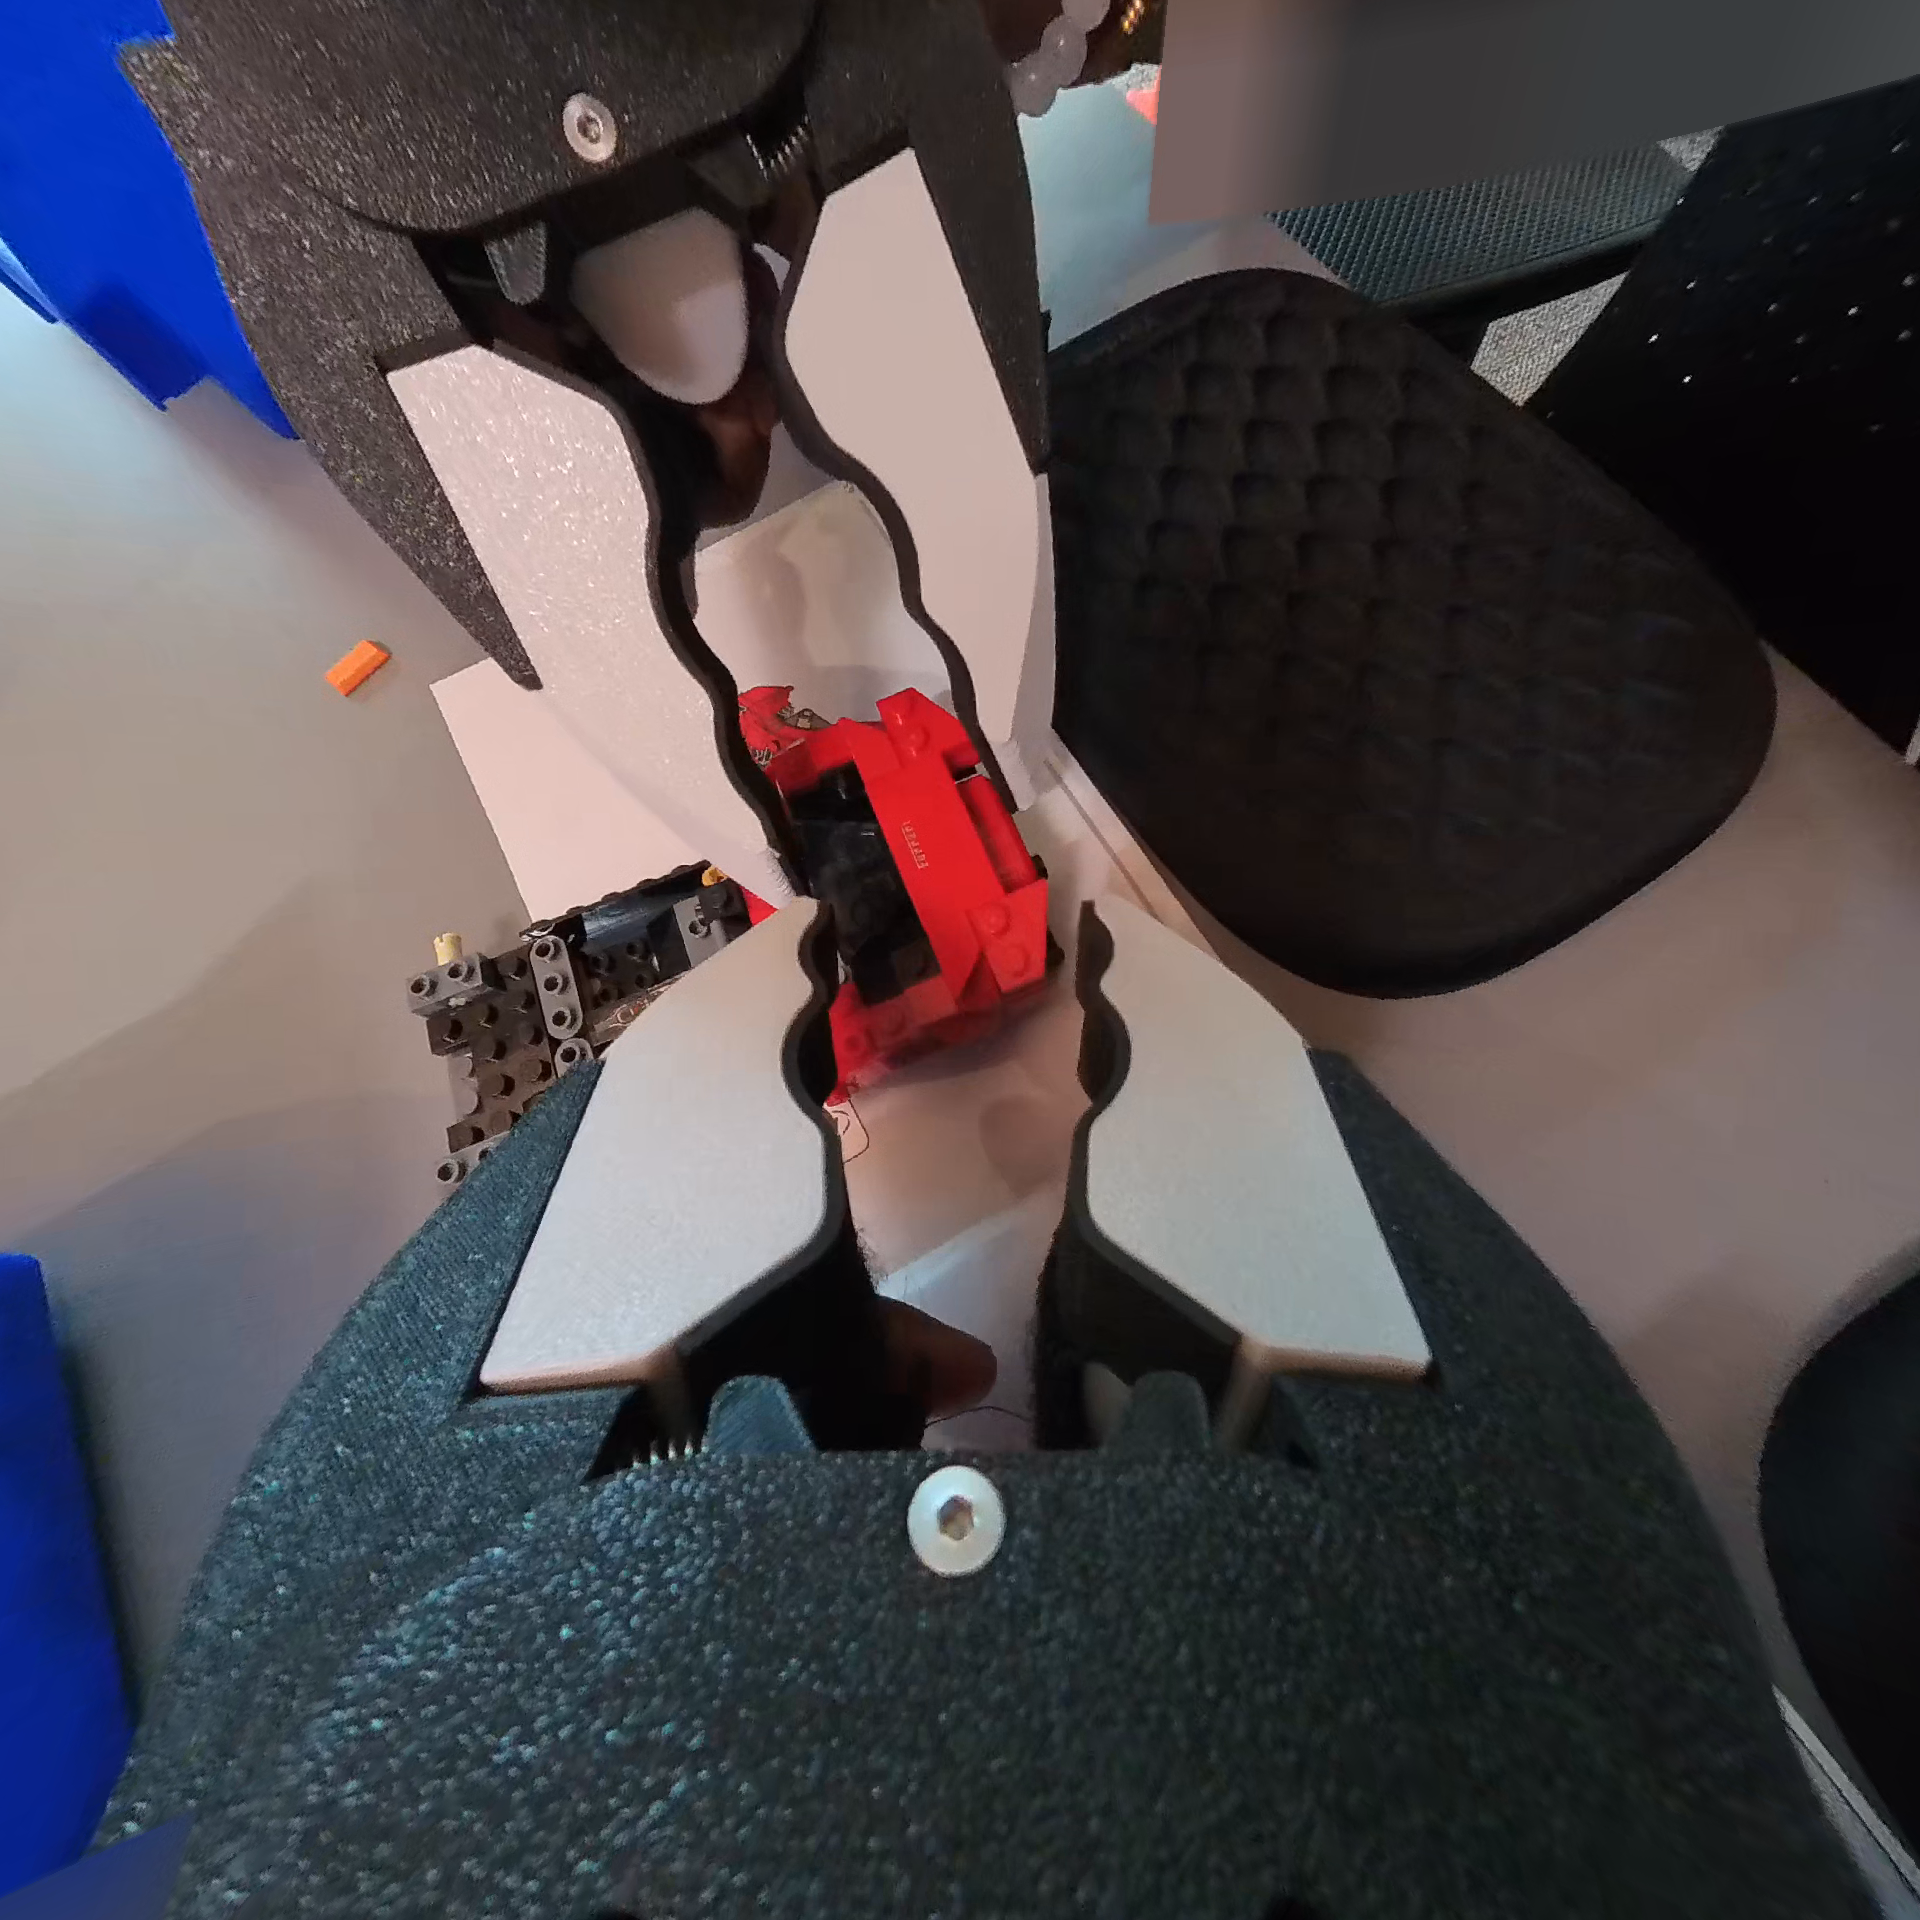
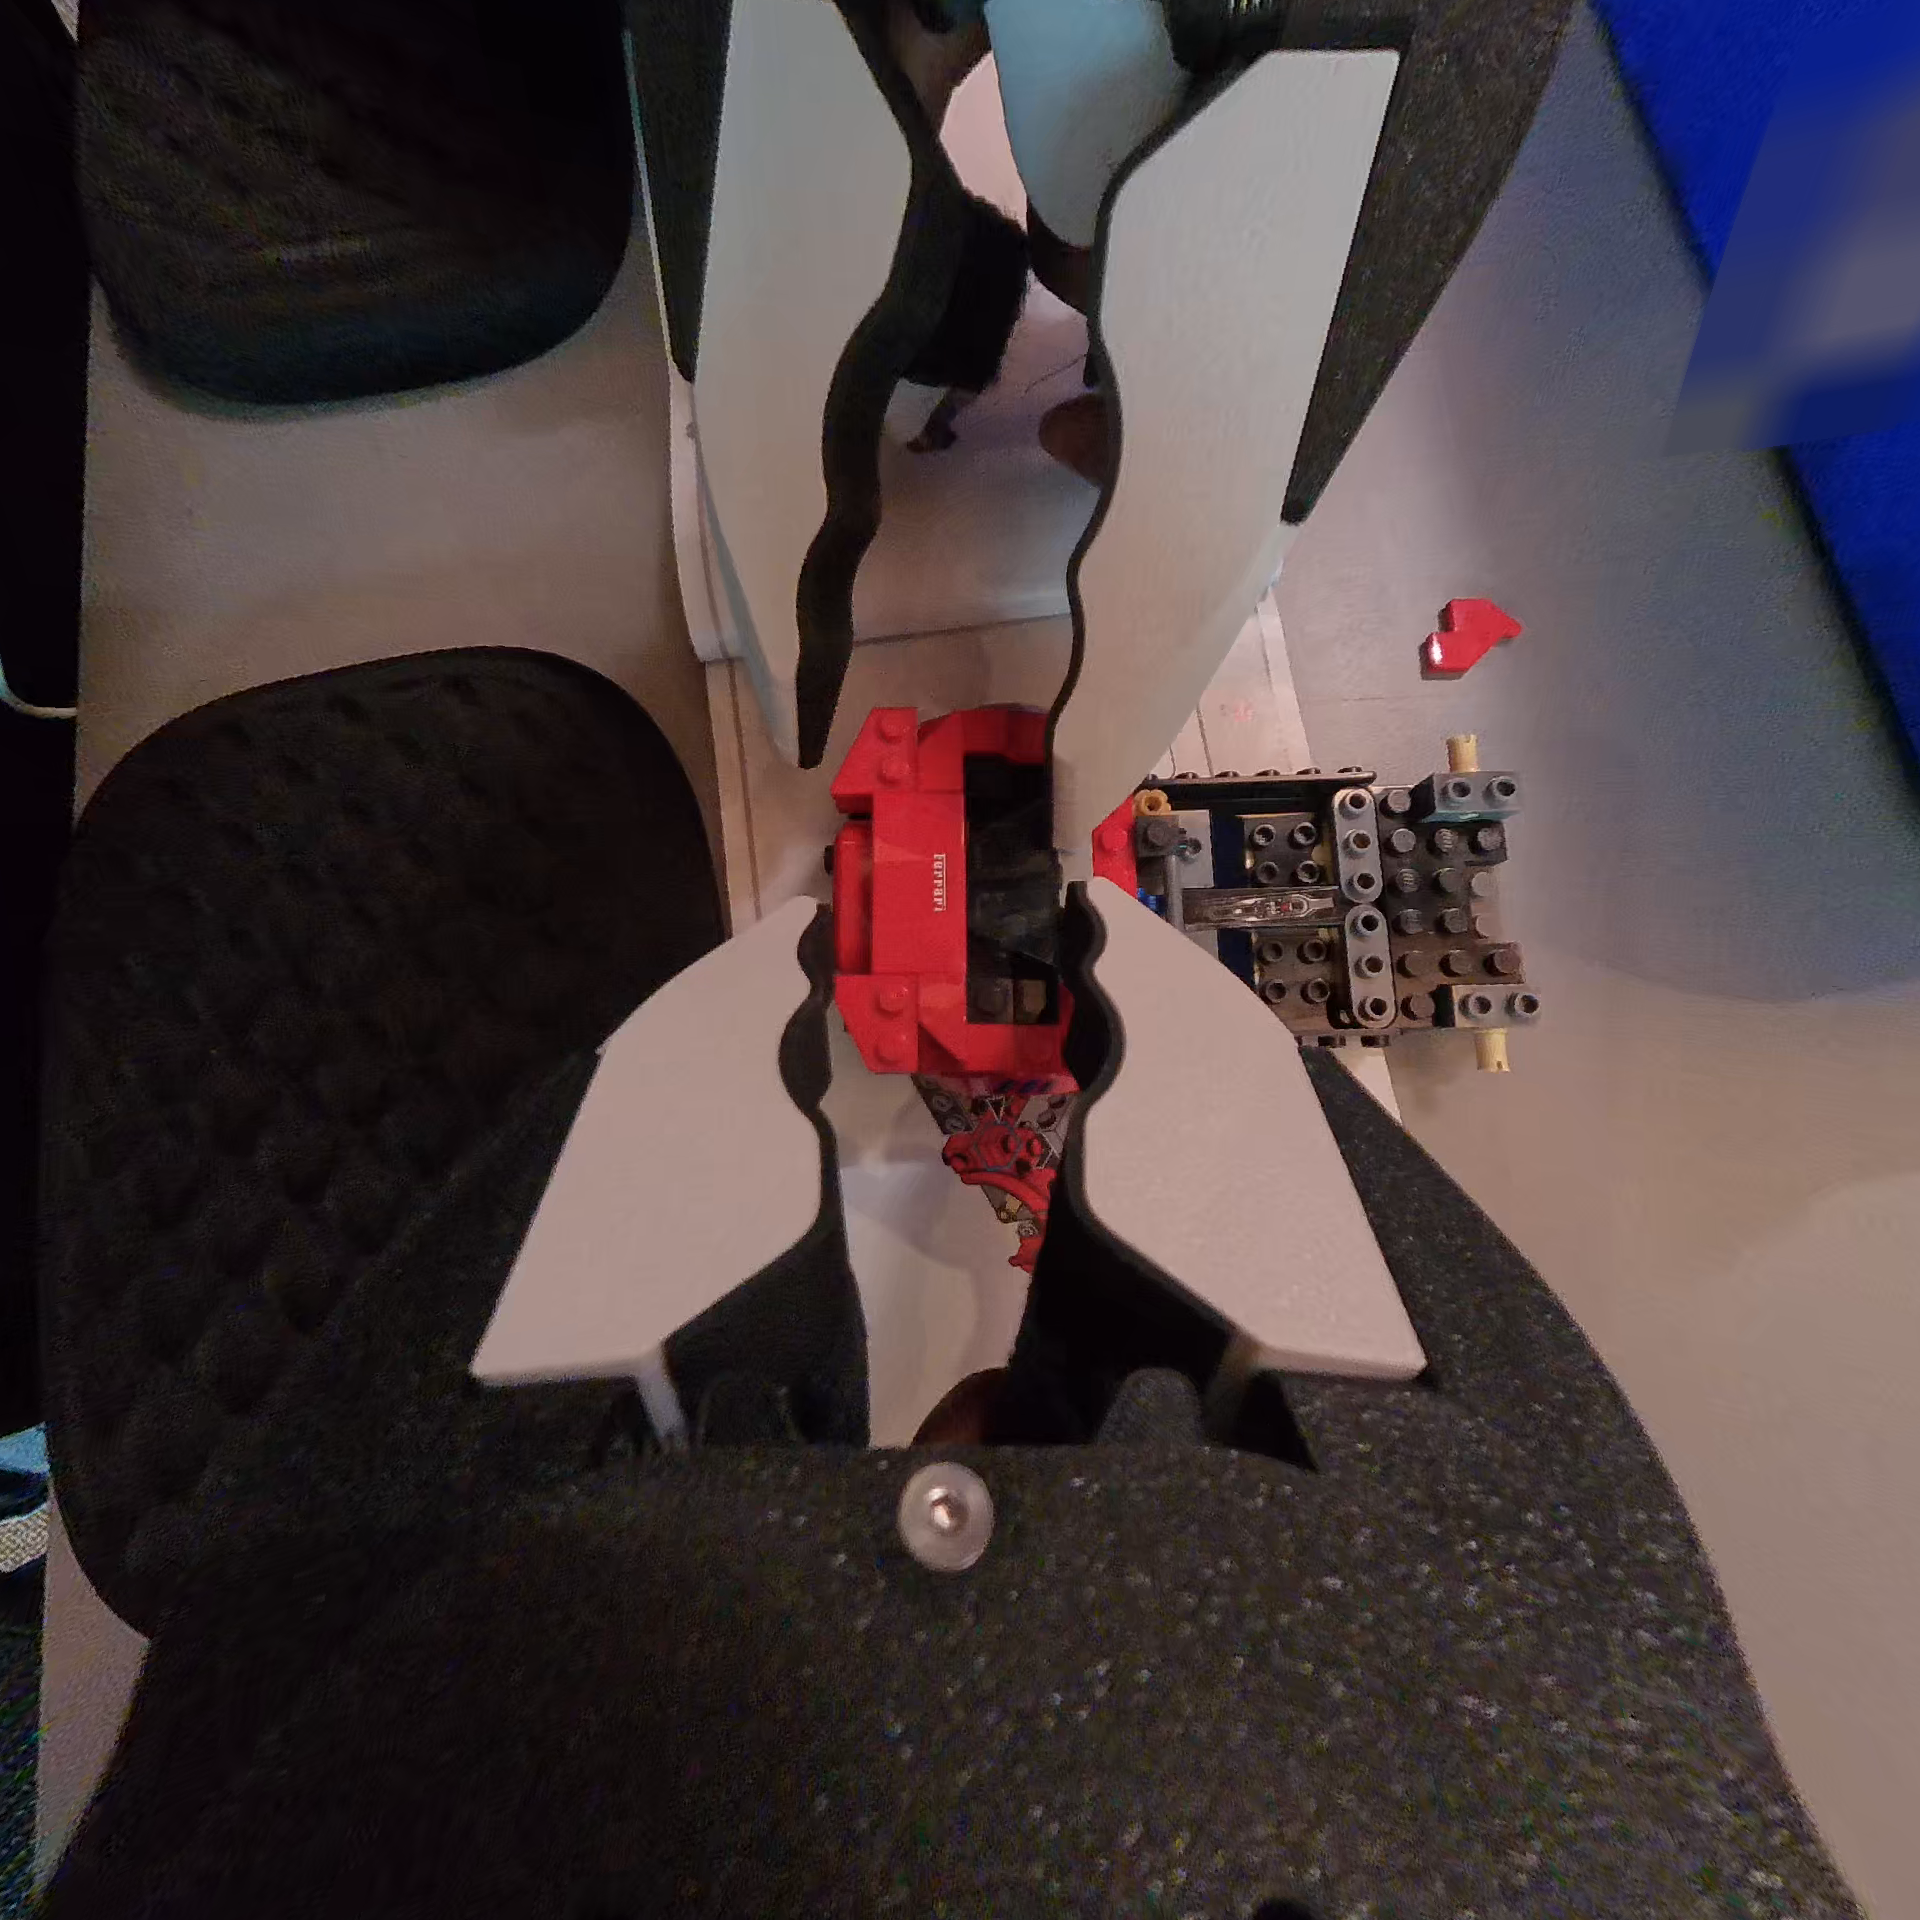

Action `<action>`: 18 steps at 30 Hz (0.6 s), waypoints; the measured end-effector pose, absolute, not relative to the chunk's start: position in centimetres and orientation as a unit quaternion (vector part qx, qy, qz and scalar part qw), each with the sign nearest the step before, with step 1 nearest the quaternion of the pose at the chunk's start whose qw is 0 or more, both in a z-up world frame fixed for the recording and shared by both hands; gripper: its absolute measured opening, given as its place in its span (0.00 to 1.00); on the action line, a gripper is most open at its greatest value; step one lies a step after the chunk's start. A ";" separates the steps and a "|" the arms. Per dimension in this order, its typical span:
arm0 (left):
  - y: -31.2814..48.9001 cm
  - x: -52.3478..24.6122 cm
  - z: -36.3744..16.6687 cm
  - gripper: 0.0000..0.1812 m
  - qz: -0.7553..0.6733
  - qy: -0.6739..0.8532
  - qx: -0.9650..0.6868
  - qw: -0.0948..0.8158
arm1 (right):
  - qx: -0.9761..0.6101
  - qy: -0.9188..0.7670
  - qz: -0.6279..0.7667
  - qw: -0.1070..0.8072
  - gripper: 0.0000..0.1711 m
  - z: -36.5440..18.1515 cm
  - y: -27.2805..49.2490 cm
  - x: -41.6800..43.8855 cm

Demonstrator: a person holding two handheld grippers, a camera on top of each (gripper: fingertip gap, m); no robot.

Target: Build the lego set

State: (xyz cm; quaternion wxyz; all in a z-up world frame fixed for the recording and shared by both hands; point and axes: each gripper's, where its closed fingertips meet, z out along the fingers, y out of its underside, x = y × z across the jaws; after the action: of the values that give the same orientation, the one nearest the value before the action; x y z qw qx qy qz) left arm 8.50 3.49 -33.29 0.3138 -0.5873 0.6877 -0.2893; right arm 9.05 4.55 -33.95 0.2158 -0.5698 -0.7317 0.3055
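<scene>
A red and black lego car body section (image 1: 925, 831) hangs between my two grippers, which face each other tip to tip. My left gripper (image 1: 951, 920) has a finger on each side of it and looks shut on it. My right gripper (image 2: 940, 904) clamps the same section (image 2: 914, 883) from the opposite end. Each gripper also shows at the top of the other's view: the right one (image 1: 904, 842) and the left one (image 2: 932, 743). A black and grey studded chassis (image 2: 1340, 914) lies on the table beside them, also seen in the left wrist view (image 1: 540, 997).
A white instruction booklet (image 2: 997, 1153) lies under the held section. A loose orange piece (image 1: 356, 666) and a loose red piece (image 2: 1468, 637) lie on the table. Blue bins (image 1: 94, 187) stand at the table's edges. Black chair seats (image 1: 1382, 644) are close beside the table. Both grippers' tips are close together, under 4 cm apart. About 11 centimeters separates my right fingertips from the loose red piece (image 2: 1468, 637).
</scene>
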 end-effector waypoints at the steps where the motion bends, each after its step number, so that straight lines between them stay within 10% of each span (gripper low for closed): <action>1: 3.5 8.5 -33.3 0.24 -0.291 0.687 -0.587 0.314 | -0.570 -0.731 0.306 0.217 0.25 -34.0 4.5 9.0; 18: 3.8 8.1 -32.9 0.22 -0.298 0.672 -0.589 0.335 | -0.581 -0.700 0.342 0.235 0.23 -32.4 4.8 8.7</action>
State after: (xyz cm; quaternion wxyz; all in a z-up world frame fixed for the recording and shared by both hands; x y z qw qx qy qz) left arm 8.10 3.81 -32.90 0.3348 -0.5893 0.6722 -0.2980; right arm 8.69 4.76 -32.38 0.2345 -0.5812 -0.6999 0.3425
